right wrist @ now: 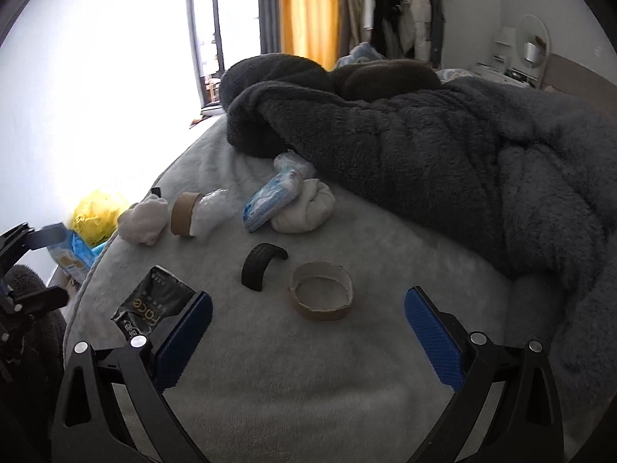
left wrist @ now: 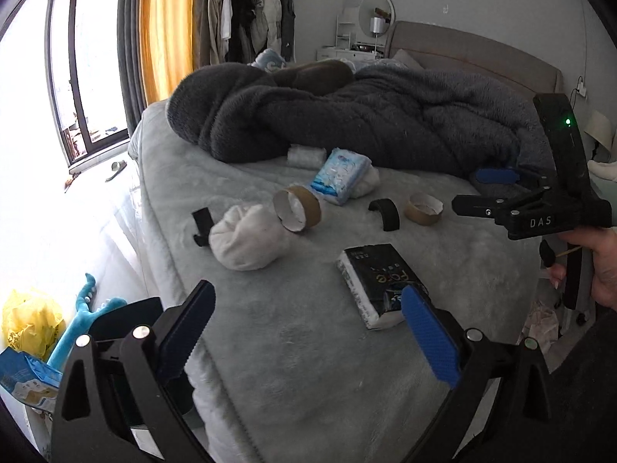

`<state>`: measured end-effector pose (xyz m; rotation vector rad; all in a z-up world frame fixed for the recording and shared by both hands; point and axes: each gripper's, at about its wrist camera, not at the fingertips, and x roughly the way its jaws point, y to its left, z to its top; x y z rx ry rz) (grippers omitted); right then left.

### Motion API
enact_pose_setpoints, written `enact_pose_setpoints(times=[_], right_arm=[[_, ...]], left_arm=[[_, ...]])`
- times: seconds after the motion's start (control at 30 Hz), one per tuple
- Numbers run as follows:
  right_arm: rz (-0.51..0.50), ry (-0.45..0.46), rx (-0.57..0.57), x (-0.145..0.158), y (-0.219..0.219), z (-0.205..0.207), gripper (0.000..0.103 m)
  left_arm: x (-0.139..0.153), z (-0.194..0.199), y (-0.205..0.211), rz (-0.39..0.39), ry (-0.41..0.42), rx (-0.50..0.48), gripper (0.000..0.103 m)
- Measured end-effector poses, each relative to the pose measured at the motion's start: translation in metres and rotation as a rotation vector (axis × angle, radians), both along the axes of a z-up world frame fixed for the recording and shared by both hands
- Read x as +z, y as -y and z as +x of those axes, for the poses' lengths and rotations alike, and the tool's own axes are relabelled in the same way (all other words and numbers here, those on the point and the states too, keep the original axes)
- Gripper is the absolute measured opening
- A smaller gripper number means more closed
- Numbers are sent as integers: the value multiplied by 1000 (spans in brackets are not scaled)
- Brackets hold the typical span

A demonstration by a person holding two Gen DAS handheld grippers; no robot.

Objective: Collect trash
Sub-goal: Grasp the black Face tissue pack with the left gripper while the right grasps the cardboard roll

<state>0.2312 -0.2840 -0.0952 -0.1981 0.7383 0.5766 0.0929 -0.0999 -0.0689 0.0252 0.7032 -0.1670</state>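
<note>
Grey bed (left wrist: pixel 308 366), black crumpled tissue pack (left wrist: pixel 380 283), torn cardboard ring (right wrist: pixel 321 290)

The left gripper's blue ridged finger pad (left wrist: pixel 430 337) is covering a corner of the black plastic tissue pack (left wrist: pixel 380 283), the rumpled dark grey fleece blanket (right wrist: pixel 443 154) is hiding part of a clear crinkled plastic wrapper (right wrist: pixel 291 164), and the window glare is washing out everything outside.

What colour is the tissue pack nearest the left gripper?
Black rectangular tissue pack with gold lettering; clearest in the left wrist view.
</note>
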Motion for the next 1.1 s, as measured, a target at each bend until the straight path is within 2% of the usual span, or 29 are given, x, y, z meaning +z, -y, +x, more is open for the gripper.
enact_pose_setpoints(times=[0.2,0.4,0.57,0.73,0.87,1.03,1.1], right_arm=[[2,-37,83,-14,-1,17,101],[-16,-80,103,-31,4,38,101],[5,-110,112,-41,11,49,101],[16,-132,103,-47,15,57,100],[25,-135,116,-45,11,62,97],[-34,-159,151,-53,-2,65,77],[-39,-156,155,-52,-4,65,73]], left_arm=[[-13,15,20,-33,-36,9,98],[-30,28,41,-43,-72,-1,99],[-46,40,56,4,-105,19,99],[-51,51,59,32,-95,44,97],[-57,60,60,35,-116,34,82],[-54,64,55,-5,-132,7,66],[-52,64,51,-27,-134,7,63]])
